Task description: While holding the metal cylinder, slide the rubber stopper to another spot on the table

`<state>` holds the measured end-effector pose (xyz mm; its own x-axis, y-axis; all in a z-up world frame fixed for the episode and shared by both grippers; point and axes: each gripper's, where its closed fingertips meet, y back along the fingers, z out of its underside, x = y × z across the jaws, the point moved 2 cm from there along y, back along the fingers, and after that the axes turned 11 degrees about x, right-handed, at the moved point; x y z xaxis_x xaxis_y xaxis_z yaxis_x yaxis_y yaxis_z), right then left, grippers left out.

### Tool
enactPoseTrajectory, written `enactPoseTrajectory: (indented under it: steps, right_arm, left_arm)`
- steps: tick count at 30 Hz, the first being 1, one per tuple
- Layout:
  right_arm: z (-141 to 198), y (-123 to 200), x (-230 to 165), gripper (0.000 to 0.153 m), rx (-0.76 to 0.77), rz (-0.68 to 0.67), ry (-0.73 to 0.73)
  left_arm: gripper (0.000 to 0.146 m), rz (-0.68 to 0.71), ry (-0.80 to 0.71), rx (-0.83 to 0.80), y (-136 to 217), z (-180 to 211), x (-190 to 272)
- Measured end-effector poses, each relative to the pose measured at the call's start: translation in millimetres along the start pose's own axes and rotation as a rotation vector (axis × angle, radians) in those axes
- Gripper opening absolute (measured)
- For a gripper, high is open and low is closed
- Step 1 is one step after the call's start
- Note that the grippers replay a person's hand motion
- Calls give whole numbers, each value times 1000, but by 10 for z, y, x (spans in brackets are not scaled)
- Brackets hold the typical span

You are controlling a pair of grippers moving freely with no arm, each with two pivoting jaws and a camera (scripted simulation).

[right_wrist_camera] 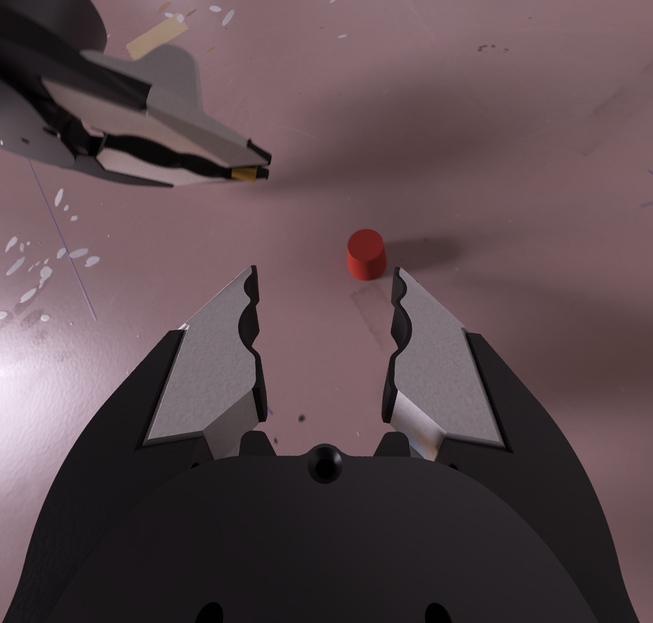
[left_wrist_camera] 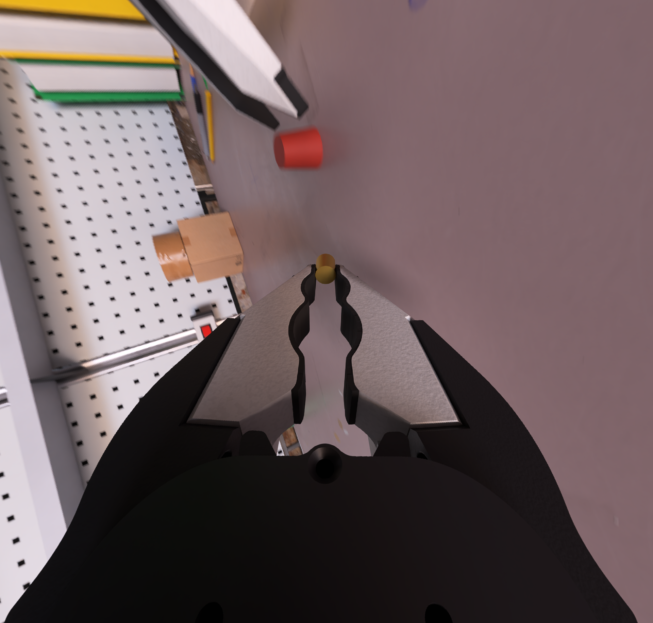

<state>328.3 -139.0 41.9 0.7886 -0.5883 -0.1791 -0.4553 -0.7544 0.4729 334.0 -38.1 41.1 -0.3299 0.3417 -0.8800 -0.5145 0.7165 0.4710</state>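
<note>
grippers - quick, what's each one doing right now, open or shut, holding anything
Left gripper: shut on the small brass-coloured metal cylinder, pinched at the fingertips.
Right gripper: open, holding nothing; the red rubber stopper stands just beyond its tips.

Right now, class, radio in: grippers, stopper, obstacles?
Left gripper shut on brass metal cylinder. Right gripper open, short of red rubber stopper. Nothing between them.

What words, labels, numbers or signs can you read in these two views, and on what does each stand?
No text here can be read.
Cardboard box: a small dark print near one corner, too small to read.
Table: thin blue pen strokes, no letters.
Rubber stopper and metal cylinder: plain, no marking.
</note>
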Motion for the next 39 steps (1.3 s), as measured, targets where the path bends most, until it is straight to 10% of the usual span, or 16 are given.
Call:
enactPoseTrajectory:
  steps: [6, 13, 22, 31, 39]
  right_arm:
    - [0, 248, 110, 80, 49, 36, -1]
    - [-54, -55, 0, 74, 163, 198, -73]
    - [67, -218, 94, 69, -5, 321, 48]
    - [52, 81, 253, 73, 14, 138, -6]
    - [4, -209, 175, 46, 38, 219, -31]
  left_arm:
    - [10, -111, 58, 91, -45, -353, -215]
    - [10, -204, 171, -64, 204, 180, -369]
    - [10, -196, 172, -105, 272, 230, -210]
    - [10, -225, 174, -50, 253, 193, -236]
    - [10, -350, 142, -15, 266, 230, -313]
